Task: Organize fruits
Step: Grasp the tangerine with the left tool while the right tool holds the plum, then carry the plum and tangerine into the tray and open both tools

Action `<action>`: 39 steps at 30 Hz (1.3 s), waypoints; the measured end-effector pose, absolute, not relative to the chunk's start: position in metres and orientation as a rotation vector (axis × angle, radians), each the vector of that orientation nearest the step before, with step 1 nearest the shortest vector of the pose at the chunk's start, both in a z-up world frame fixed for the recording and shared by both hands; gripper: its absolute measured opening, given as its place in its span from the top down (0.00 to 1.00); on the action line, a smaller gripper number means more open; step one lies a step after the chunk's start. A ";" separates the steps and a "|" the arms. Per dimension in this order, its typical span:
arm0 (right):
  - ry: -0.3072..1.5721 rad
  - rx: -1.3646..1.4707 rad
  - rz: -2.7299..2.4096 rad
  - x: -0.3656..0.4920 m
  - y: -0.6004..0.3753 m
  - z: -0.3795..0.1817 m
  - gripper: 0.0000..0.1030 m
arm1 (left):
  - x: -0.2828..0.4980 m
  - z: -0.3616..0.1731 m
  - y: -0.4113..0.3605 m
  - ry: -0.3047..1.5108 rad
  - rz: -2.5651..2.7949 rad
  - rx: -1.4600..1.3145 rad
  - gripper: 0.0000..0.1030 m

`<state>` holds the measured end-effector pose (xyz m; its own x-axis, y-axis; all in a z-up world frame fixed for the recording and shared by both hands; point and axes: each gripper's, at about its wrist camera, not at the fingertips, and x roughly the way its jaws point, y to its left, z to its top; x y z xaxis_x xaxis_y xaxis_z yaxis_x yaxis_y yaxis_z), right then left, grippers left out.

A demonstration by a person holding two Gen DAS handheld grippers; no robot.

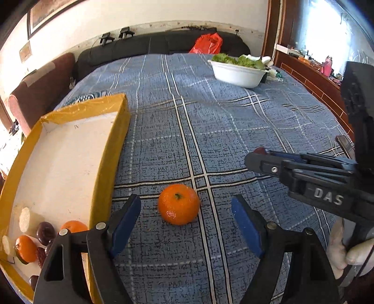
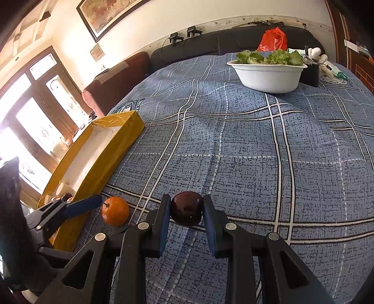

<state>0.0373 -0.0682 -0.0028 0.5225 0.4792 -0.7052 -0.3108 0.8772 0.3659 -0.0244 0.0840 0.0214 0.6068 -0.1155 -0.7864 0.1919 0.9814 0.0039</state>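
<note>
left gripper [image 1: 185, 224]: jaws spread wide, blue pads on either side of an orange, neither pad touching it; nothing held.
loose orange [image 1: 178, 204]: rests on the blue plaid cloth [image 1: 233, 131] between the left gripper's pads, stem up, just right of the yellow box's near wall.
right gripper [image 2: 187, 210]: pads pressed against a dark red plum [image 2: 187, 208], pinching it from both sides; whether the plum rests on the cloth or hangs just above it cannot be told.
gloved hand [image 1: 350, 252]: white glove wraps the right gripper's handle at the right edge of the left wrist view.
yellow box [image 1: 107, 149]: open, white inside, lies left of the orange; its near end holds two more oranges, dark plums and pale cut pieces, its far end is bare.
white bowl [image 2: 268, 77]: sits far back on the cloth, filled with green leafy vegetables [image 2: 275, 56].
red plastic bag [image 2: 273, 39]: behind the bowl, against the black headboard [image 2: 198, 49].
framed picture [image 2: 109, 14]: hangs on the wall above.
</note>
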 end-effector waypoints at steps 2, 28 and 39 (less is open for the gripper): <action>0.907 0.204 0.475 0.037 -0.068 -0.003 0.71 | -0.024 0.021 0.082 0.902 -0.192 0.106 0.23; 0.895 0.193 0.478 0.036 -0.064 -0.002 0.70 | -0.031 0.034 0.105 0.909 -0.176 -0.052 0.65; 0.858 0.106 0.437 0.018 -0.048 0.008 0.71 | -0.081 0.078 0.160 0.779 -0.052 -0.190 0.65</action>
